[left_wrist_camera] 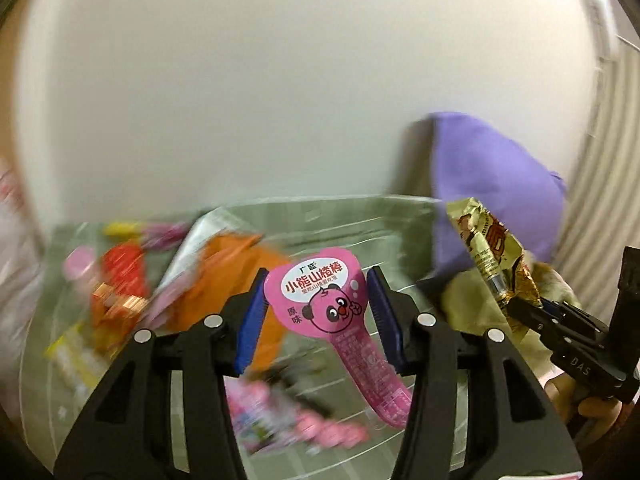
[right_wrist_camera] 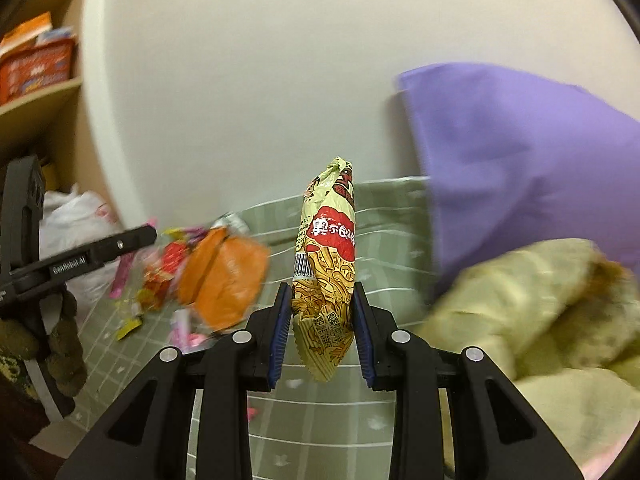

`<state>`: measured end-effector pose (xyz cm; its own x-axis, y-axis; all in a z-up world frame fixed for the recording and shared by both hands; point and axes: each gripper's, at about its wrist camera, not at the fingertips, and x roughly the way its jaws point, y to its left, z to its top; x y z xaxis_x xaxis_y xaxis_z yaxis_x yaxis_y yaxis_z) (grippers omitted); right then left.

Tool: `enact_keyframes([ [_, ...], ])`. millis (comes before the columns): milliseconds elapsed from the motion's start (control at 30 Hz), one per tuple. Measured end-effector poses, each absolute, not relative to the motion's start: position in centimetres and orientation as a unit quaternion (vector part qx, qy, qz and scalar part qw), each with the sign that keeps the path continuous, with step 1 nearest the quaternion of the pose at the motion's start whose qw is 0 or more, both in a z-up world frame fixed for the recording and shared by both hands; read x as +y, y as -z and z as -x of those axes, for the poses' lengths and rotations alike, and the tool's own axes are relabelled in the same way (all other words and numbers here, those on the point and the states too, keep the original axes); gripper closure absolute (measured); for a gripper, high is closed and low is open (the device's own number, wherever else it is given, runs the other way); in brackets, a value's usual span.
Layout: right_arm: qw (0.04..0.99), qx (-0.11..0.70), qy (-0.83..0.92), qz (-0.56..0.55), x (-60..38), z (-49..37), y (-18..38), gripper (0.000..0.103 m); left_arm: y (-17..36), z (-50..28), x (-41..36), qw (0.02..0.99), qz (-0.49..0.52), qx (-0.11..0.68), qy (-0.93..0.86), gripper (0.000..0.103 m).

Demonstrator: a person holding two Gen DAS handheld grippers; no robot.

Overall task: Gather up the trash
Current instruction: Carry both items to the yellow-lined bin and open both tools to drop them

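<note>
Pink glossy film fills the gap of my left gripper [left_wrist_camera: 316, 312]: one spoon-shaped wrapper [left_wrist_camera: 326, 300], a rounded head printed with a cartoon bear face and a narrow tail running down toward five o'clock. The two blue ribbed pads [left_wrist_camera: 252, 320] stand at its edges and grip it. Below lies the green mat [left_wrist_camera: 360, 228], ruled with white grid lines. At nine o'clock on it sits a blurred heap of litter [left_wrist_camera: 120, 284]: one flat orange pack [left_wrist_camera: 236, 276], a red crinkled piece, yellow and pink scraps; I cannot count them all. At three o'clock my right gripper [left_wrist_camera: 524, 308] pinches a gold crinkled packet [left_wrist_camera: 492, 248]. Behind it rises one purple bag [left_wrist_camera: 492, 184], smooth and matte, with a tan cloth [left_wrist_camera: 472, 300] beneath.

Through the right wrist camera, my right gripper [right_wrist_camera: 322, 320] is clamped on that one packet [right_wrist_camera: 326, 264], a puffy noodle snack pouch standing upright, with a barcode, a red patch and a zigzag crimped bottom edge. At nine o'clock the orange pack [right_wrist_camera: 224, 276] lies on the mat [right_wrist_camera: 392, 216] among the litter [right_wrist_camera: 160, 280]. At eight o'clock my left gripper [right_wrist_camera: 100, 250] shows side-on. Two o'clock holds the purple bag [right_wrist_camera: 520, 152]; its mouth is hidden, so I cannot tell its contents. The tan cloth [right_wrist_camera: 540, 304], soft and rumpled, lies at four o'clock. A wooden shelf [right_wrist_camera: 40, 96] at ten o'clock carries orange boxes.
</note>
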<state>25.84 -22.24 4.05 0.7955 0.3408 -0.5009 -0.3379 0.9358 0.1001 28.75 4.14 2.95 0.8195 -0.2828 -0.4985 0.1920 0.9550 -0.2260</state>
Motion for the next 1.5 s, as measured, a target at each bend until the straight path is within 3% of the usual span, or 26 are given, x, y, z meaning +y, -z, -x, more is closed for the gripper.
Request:
enact_keyframes([
  [300,0.964,0.266,-0.020,-0.015,-32.3,-23.0,-6.0,0.074,-5.6,-33.1,-9.2,0.890,0.048,0.283,0.354,0.056],
  [500,0.951,0.306,-0.035,-0.038,-38.9,-24.8,-4.1,0.074,-3.0,-35.7,-20.9,0.838,0.005,0.330,0.435,0.056],
  [633,0.942,0.325,-0.074,-0.043,-41.6,-26.8,-3.4,0.074,-0.1,-38.1,-24.7,0.825,-0.011,0.388,0.410,0.056],
  [800,0.934,0.340,-0.104,-0.035,-41.5,-28.2,-2.5,0.074,2.4,-39.6,-24.9,0.824,-0.024,0.424,0.375,0.056],
  [1267,0.915,0.394,-0.074,-0.032,-38.3,-26.3,-2.5,0.074,3.0,-39.1,-20.1,0.809,0.025,0.409,0.421,0.056],
  [1400,0.927,0.372,-0.035,-0.039,-38.3,-26.4,-2.8,0.069,1.8,-38.8,-18.8,0.795,0.055,0.401,0.452,0.038],
  [1500,0.934,0.357,-0.015,-0.032,-37.8,-26.5,-2.7,0.059,0.2,-38.1,-18.0,0.801,0.061,0.387,0.453,0.034],
])
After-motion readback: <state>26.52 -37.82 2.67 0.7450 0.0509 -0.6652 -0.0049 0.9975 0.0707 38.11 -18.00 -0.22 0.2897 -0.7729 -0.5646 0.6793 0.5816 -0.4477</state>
